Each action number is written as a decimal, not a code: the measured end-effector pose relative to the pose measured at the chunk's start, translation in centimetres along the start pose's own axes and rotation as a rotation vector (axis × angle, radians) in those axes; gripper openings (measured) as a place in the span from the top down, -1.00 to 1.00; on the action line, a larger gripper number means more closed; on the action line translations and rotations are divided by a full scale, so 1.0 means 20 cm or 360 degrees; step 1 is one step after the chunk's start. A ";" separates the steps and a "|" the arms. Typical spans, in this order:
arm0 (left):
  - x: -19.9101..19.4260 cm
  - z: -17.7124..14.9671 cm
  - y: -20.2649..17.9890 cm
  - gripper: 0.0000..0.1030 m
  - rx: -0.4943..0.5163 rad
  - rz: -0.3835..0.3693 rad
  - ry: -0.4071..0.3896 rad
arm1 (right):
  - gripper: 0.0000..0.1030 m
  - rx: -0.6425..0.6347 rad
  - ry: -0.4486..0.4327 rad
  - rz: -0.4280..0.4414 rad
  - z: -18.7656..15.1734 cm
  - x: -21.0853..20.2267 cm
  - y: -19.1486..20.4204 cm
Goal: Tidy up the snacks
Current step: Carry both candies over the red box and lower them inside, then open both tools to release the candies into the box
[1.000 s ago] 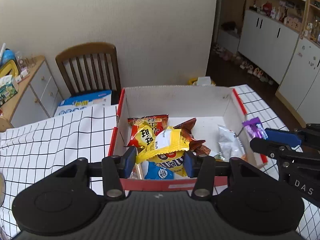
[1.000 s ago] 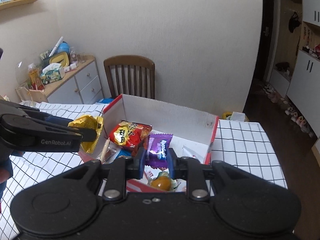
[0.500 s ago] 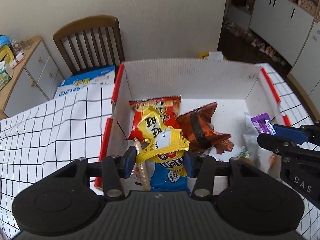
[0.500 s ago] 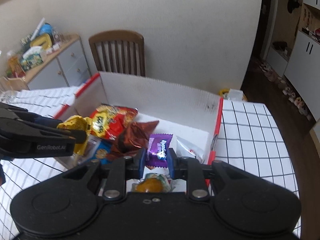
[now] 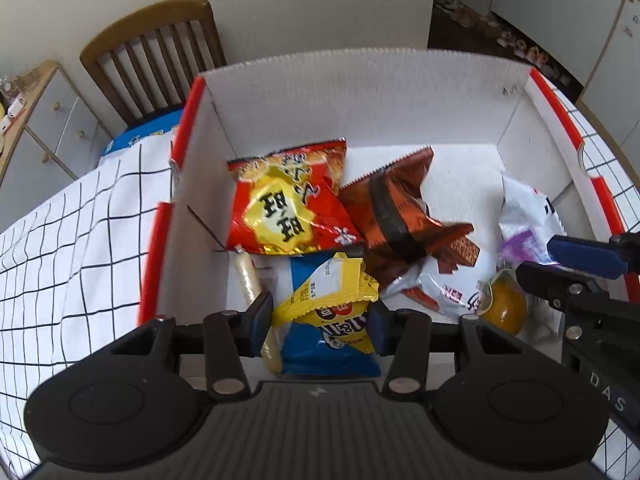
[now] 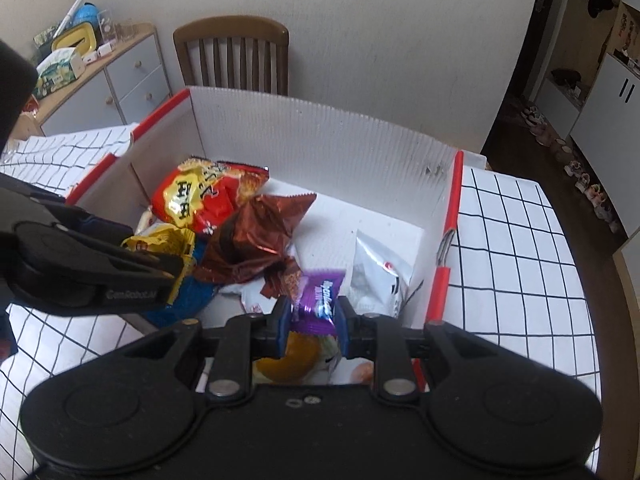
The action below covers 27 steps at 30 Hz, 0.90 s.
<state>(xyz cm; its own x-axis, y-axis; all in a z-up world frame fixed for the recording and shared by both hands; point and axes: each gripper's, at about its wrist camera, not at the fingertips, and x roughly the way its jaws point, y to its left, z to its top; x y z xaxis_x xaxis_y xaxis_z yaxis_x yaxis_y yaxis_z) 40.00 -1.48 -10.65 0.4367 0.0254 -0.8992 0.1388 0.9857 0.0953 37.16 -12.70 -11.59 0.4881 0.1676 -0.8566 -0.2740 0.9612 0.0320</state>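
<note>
Both grippers hold packets over the box (image 5: 360,80).
Left gripper (image 5: 320,316) clamps a yellow packet (image 5: 332,300); right gripper (image 6: 312,320) clamps a purple packet (image 6: 320,300).

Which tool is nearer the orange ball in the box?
Right. The right tool, gripping the purple packet, sits directly above the orange ball; the left tool, holding the yellow packet, is off to its left.

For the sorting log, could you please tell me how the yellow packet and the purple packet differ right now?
The yellow packet sits in the left gripper; the purple packet sits in the right gripper. The yellow packet hangs over the box's left half, above a blue pack; the purple one over the right half, above an orange sweet. The yellow looks larger. Both are clamped.
</note>
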 end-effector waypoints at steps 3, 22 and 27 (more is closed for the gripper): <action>0.03 -0.01 0.00 0.07 -0.0012 0.0001 0.0029 | 0.54 0.0003 0.0004 -0.0020 -0.01 0.00 -0.01; -0.13 -0.09 0.03 -0.32 -0.0076 0.0014 -0.0113 | 0.17 0.0079 -0.0102 0.0001 -0.04 -0.15 -0.04; -0.25 -0.12 0.05 -0.32 -0.0098 -0.0001 -0.0196 | 0.01 0.0099 -0.0153 0.0024 -0.04 -0.23 -0.05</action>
<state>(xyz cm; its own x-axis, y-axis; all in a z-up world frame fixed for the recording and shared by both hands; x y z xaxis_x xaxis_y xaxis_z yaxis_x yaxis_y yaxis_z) 35.81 -0.14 -6.99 0.5428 0.0078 -0.8398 0.0860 0.9942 0.0648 34.55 -14.53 -8.08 0.5624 0.1996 -0.8024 -0.2316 0.9696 0.0789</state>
